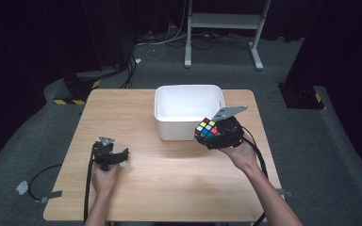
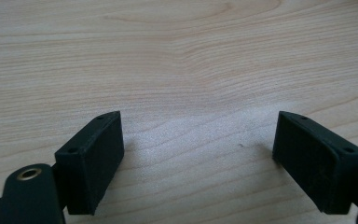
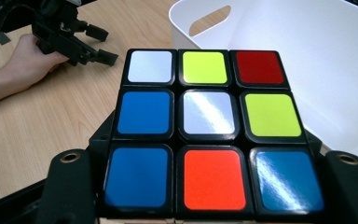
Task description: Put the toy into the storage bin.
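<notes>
A scrambled colour cube [image 1: 206, 128] [image 3: 205, 130] with black edges hangs above the table, just in front of the white bin [image 1: 188, 101]. My right gripper [image 1: 217, 134] [image 3: 205, 186] is shut on it, one jaw on each side of the cube. In the right gripper view the cube's top face shows white, yellow, red, blue and orange stickers, and the bin [image 3: 317, 60] lies right behind it. My left gripper [image 1: 115, 155] [image 2: 198, 163] rests low over the bare wood at the table's left, jaws wide open with nothing between them.
The wooden table [image 1: 136, 117] has bare surface in front and to the left of the bin. The bin's inside looks white and bare. A metal stand [image 1: 224, 21] and cables lie on the grey floor beyond the table. The left hand [image 3: 25, 60] and its gripper appear far off in the right gripper view.
</notes>
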